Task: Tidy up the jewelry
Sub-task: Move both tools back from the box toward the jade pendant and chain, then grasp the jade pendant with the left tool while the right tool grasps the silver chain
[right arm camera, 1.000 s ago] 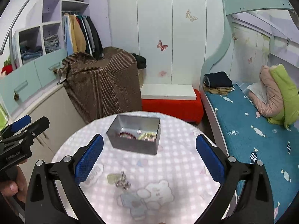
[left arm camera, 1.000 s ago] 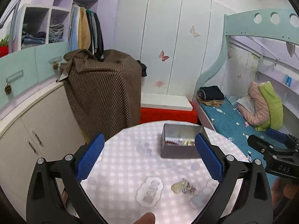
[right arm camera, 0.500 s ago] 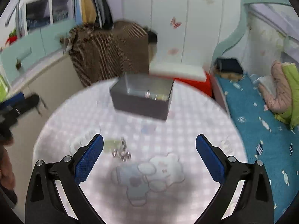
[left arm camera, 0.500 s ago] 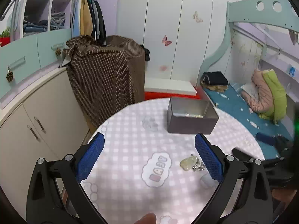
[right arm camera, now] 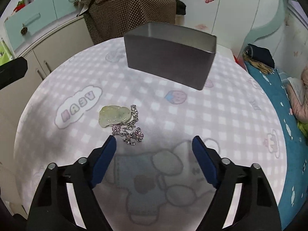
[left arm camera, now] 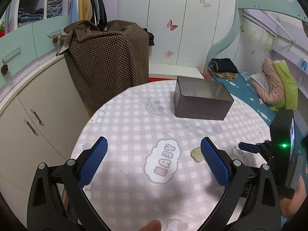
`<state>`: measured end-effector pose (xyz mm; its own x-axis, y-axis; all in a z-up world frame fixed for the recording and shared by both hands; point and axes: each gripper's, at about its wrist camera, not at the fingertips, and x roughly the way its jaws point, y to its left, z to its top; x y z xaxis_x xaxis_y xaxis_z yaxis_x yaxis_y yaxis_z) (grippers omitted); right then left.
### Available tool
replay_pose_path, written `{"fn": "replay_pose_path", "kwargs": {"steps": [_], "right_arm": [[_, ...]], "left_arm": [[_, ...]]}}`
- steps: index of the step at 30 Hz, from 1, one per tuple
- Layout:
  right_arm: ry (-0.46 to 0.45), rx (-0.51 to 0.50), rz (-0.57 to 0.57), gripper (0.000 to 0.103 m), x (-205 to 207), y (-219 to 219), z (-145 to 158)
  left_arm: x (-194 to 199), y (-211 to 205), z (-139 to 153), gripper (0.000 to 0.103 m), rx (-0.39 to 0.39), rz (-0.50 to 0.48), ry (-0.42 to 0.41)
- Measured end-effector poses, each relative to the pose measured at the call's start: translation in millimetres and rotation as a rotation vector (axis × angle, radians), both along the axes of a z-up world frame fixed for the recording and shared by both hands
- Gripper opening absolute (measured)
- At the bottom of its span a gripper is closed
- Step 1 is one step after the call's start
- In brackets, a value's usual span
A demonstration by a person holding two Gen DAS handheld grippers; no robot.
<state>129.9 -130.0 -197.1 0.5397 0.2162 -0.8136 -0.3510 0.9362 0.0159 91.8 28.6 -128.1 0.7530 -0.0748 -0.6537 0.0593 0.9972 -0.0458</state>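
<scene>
A round table [right arm camera: 240, 115] fills most of what I can see, covered in a pink-and-white checked cloth printed with cartoon bears and clouds. Behind it stands something draped in a brown dotted cloth [left arm camera: 107, 57], next to pale cupboards [left arm camera: 34, 115], and off to the right a bed with a teal sheet [left arm camera: 244, 82] carries a folded pile of dark clothes and a pink and green jacket. Toward the far side of the table sits a grey metal box [right arm camera: 169, 57] with its top open; from this low angle I cannot tell what lies inside it. The left gripper [left arm camera: 154, 150] hangs over the near part of the table with its blue-padded fingers spread wide and nothing between them. The right gripper [right arm camera: 154, 144] is low over the cloth, likewise spread wide and holding nothing; in the left view it shows at the right edge as a black body with a green light. On the cloth, nearer than the box and well apart from it, lies a pale green jade pendant [right arm camera: 114, 116], flat, beside the "BABY" cloud print. Touching its right edge is a silver chain bracelet [right arm camera: 130, 130] with small pinkish flower charms, bunched in a loose heap just ahead of the right gripper's left finger [right arm camera: 109, 150], very near its tip. In the left view only a sliver of the pendant shows beside that gripper's right finger.
</scene>
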Motion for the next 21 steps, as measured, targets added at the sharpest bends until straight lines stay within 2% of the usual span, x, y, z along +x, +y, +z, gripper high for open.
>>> {"fn": "replay_pose_path", "kwargs": {"steps": [1, 5, 8, 10, 11, 16, 21], "right_arm": [[0.003, -0.002, 0.005, 0.066, 2.5, 2.3, -2.1], [-0.015, 0.005, 0.019, 0.06, 7.4, 5.9, -6.2], [-0.029, 0.013, 0.052, 0.042, 6.3, 10.3, -4.6], [-0.036, 0.01, 0.069, 0.02, 3.9, 12.2, -2.9], [-0.037, 0.008, 0.072, 0.016, 3.7, 11.9, -2.6], [-0.032, 0.036, 0.055, 0.015, 2.6, 3.7, -1.6], [-0.027, 0.092, -0.003, 0.015, -0.7, -15.1, 4.4]], "left_arm": [[1.4, -0.1, -2.4, 0.097, 0.0, -0.002, 0.006], [5.8, -1.1, -9.9, 0.097, 0.003, -0.005, 0.028], [9.9, -0.9, -15.3, 0.097, 0.004, -0.007, 0.045], [11.5, -1.8, -17.9, 0.097, 0.007, -0.009, 0.05], [12.9, -2.2, -19.5, 0.097, 0.007, -0.01, 0.054], [20.4, -6.9, -27.1, 0.097, 0.02, -0.035, 0.071], [32.9, -23.0, -38.1, 0.097, 0.037, -0.102, 0.097]]}}
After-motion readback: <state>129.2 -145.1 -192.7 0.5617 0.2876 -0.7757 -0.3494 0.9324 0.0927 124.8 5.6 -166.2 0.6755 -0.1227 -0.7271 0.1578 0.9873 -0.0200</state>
